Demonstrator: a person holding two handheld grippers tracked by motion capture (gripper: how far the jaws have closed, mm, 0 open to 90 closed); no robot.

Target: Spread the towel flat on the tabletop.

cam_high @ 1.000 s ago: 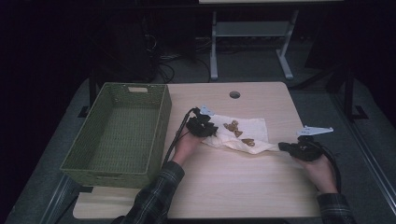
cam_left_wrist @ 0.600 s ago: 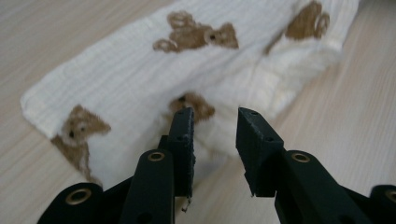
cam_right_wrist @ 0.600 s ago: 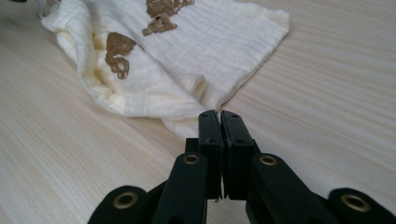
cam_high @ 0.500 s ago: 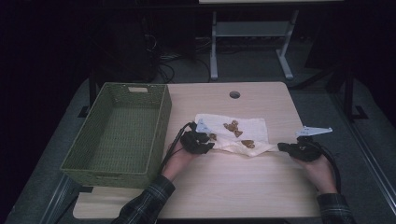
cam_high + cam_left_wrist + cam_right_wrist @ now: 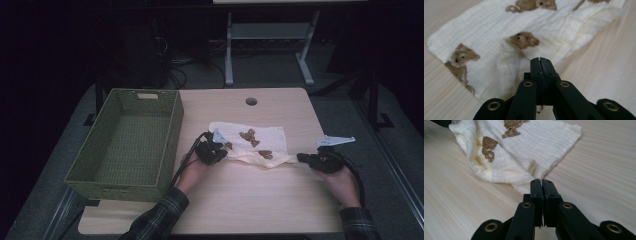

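- A cream cloth (image 5: 252, 142) printed with brown bears lies just right of centre in the high view, on the pale wooden tabletop (image 5: 250, 200), partly folded over itself along its near edge.
- The left tongs (image 5: 212, 151) sit at the cloth's left end; in the left gripper view the jaws are pressed together, pinching a raised fold of cloth (image 5: 511, 57).
- The right tongs (image 5: 302, 158) sit at the cloth's lower right corner, jaws closed on its edge (image 5: 529, 186).
- A green woven basket (image 5: 127, 142) stands at the left of the high view, beside the left hand (image 5: 192, 172).
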